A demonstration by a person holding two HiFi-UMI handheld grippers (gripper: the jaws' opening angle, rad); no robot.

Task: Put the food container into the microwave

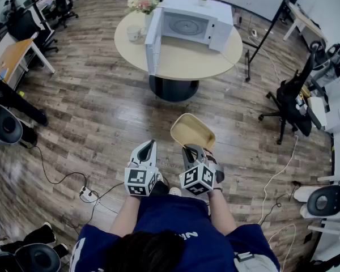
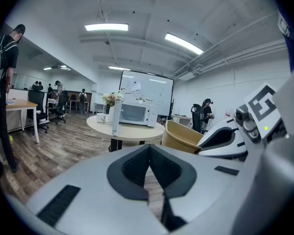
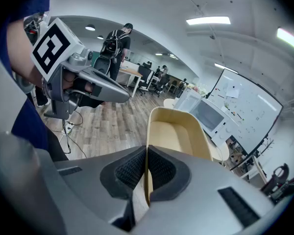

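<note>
A tan, empty food container (image 1: 192, 131) hangs over the wooden floor, held by its near rim in my right gripper (image 1: 191, 150). The right gripper view shows the jaws shut on the container (image 3: 179, 136) wall, with the gripper (image 3: 146, 173) pinching it edge-on. My left gripper (image 1: 148, 149) sits just left of it, shut with nothing between its pads (image 2: 149, 168). The white microwave (image 1: 190, 22) stands on the round table (image 1: 178, 58) ahead, its door (image 1: 152, 39) swung open to the left. The left gripper view also shows the microwave (image 2: 133, 113) and the container (image 2: 182, 137).
A vase of flowers (image 1: 145, 3) and a white mug (image 1: 134, 33) sit on the table left of the microwave. A black office chair (image 1: 287, 98) stands at the right, a whiteboard stand (image 1: 255, 35) behind the table. Cables and a power strip (image 1: 88, 194) lie on the floor at my left.
</note>
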